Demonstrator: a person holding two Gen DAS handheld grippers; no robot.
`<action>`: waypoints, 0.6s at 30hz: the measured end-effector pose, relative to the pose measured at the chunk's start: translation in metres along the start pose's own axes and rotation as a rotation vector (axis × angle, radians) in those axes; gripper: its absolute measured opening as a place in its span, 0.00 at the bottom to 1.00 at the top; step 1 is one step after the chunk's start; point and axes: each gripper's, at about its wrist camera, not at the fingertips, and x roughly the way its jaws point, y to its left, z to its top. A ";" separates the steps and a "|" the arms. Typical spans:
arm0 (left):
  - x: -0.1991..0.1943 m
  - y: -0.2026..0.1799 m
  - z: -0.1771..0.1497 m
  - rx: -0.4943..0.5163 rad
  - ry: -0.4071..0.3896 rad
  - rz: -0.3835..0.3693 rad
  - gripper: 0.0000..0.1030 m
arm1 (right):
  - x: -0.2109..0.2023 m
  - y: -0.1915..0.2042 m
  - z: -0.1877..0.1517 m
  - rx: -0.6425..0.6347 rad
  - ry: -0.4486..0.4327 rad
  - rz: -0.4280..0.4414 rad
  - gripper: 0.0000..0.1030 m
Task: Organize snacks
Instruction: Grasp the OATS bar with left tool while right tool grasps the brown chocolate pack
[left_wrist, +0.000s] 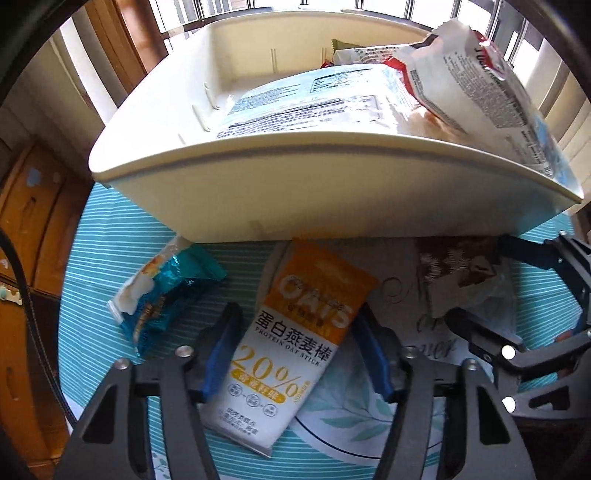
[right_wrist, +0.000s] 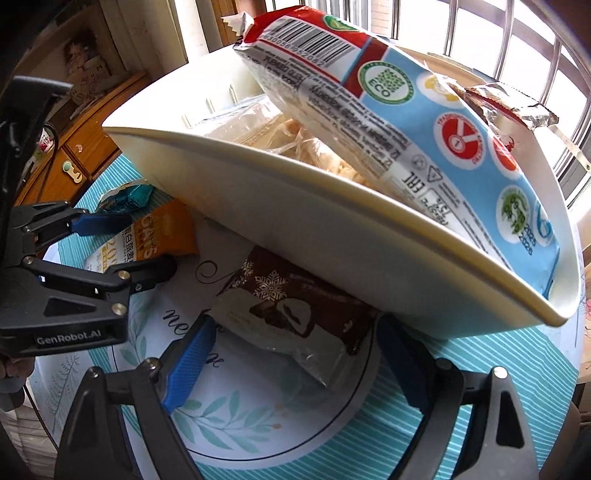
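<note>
An orange and white oat stick packet (left_wrist: 295, 343) lies on the table between the open fingers of my left gripper (left_wrist: 295, 332); the pads stand on either side of it, apart from it. It also shows in the right wrist view (right_wrist: 162, 236). A brown chocolate snack packet (right_wrist: 295, 317) lies between the open fingers of my right gripper (right_wrist: 291, 332), partly under the bin's edge. It also shows in the left wrist view (left_wrist: 458, 273). A cream plastic bin (left_wrist: 295, 192) just beyond holds several snack bags, among them a large blue and red bag (right_wrist: 424, 122).
A teal foil snack (left_wrist: 166, 295) lies left of the oat packet on the striped teal tablecloth (left_wrist: 103, 258). The bin (right_wrist: 295, 229) overhangs both packets. My right gripper (left_wrist: 517, 295) shows at the left view's right edge. A wooden cabinet (left_wrist: 29, 221) stands left; window bars (right_wrist: 517, 37) behind.
</note>
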 end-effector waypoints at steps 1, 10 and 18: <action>-0.001 -0.001 -0.001 0.000 -0.004 -0.007 0.51 | 0.000 0.001 0.000 -0.001 -0.003 -0.002 0.82; -0.004 -0.015 -0.015 -0.018 -0.046 0.016 0.39 | -0.006 -0.003 -0.007 -0.007 -0.019 -0.014 0.65; -0.011 -0.025 -0.035 -0.125 -0.035 0.047 0.37 | -0.009 -0.009 -0.006 0.001 -0.005 0.027 0.59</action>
